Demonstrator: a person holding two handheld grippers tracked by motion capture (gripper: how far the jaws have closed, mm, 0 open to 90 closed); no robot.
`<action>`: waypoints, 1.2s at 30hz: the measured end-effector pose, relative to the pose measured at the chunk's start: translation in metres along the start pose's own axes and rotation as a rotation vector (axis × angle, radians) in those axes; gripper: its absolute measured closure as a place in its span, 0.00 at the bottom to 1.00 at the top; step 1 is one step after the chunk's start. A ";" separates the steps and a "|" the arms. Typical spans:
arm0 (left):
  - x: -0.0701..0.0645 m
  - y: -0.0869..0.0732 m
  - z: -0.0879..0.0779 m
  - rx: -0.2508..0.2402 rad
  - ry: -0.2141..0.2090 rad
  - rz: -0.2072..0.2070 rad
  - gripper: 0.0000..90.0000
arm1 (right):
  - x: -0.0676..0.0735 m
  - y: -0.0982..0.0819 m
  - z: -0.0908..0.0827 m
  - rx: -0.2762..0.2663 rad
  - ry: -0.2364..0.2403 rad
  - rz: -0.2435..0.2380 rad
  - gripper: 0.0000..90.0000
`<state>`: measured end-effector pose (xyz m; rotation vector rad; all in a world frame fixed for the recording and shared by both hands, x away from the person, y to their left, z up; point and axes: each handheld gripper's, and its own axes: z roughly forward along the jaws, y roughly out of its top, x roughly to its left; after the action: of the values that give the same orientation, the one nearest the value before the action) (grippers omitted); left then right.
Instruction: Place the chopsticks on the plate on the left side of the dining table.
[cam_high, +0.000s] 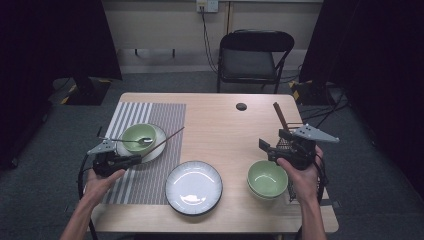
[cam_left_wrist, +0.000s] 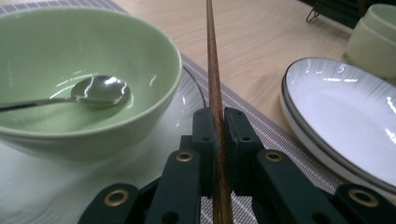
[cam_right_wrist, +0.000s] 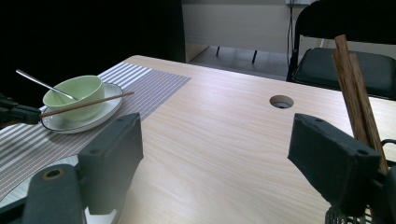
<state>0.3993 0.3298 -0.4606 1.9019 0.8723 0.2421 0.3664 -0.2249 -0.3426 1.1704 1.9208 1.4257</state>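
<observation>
While left tongs clamp chopstick, plate rim beside

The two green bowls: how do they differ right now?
The left bowl sits on a white plate on the striped mat and holds a spoon; the right bowl sits on bare table, holds nothing, and looks stacked on another. Both are pale green and upright.
</observation>
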 end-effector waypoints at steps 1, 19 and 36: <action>0.001 -0.001 0.001 0.010 0.009 0.002 0.93 | 0.000 0.000 0.000 0.000 -0.002 0.002 0.19; 0.014 -0.008 0.005 0.053 0.055 -0.027 0.93 | -0.001 -0.001 -0.001 -0.004 0.001 0.000 0.20; 0.018 -0.011 0.015 0.073 0.095 -0.033 0.92 | 0.000 0.000 -0.002 -0.009 0.006 0.002 0.20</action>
<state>0.4149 0.3338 -0.4805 1.9552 0.9873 0.2865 0.3651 -0.2256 -0.3420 1.1656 1.9159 1.4386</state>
